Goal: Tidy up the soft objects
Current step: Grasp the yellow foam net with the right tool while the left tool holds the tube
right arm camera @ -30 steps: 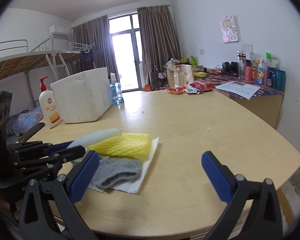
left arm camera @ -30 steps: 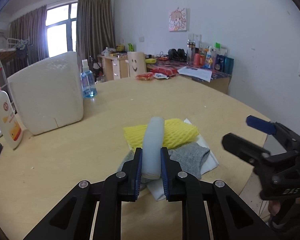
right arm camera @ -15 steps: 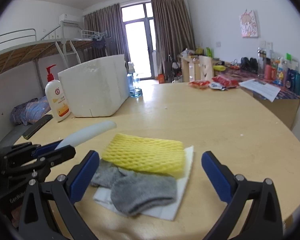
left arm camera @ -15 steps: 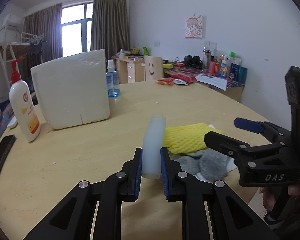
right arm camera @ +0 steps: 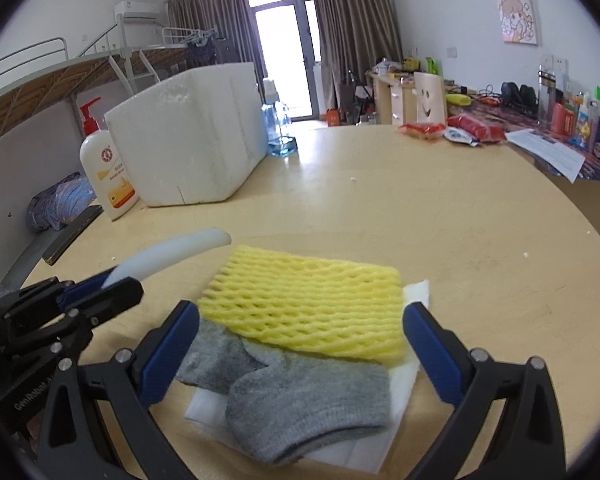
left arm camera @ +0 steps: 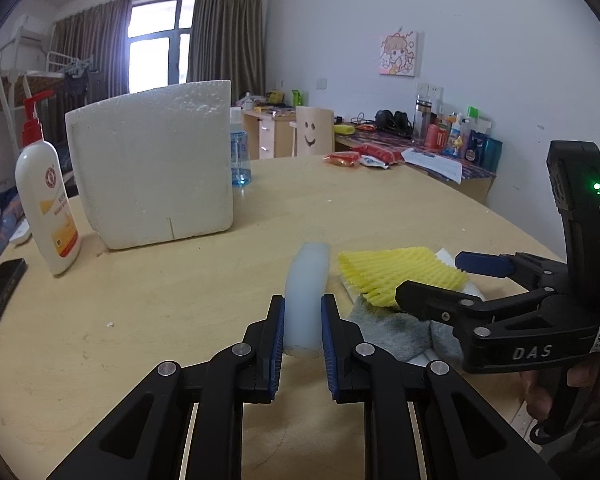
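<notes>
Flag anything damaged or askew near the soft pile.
The white foam box has a short crack running up from its bottom edge. In the pile, the grey sock lies crumpled, partly under the yellow foam net. Nothing looks spilled.

yellow netted foam sleeve (right arm camera: 312,300), grey sock (right arm camera: 300,404), pale blue-white foam strip (left arm camera: 305,300)

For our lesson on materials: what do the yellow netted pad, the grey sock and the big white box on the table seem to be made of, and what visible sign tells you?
Yellow netted pad: probably expanded foam mesh, matt; open diamond lattice, puffy strands.
Grey sock: knitted fabric, likely cotton blend; fine ribbed loops, limp folds.
Big white box: seemingly polystyrene foam; pebbly beaded surface, thick chalky walls.
</notes>
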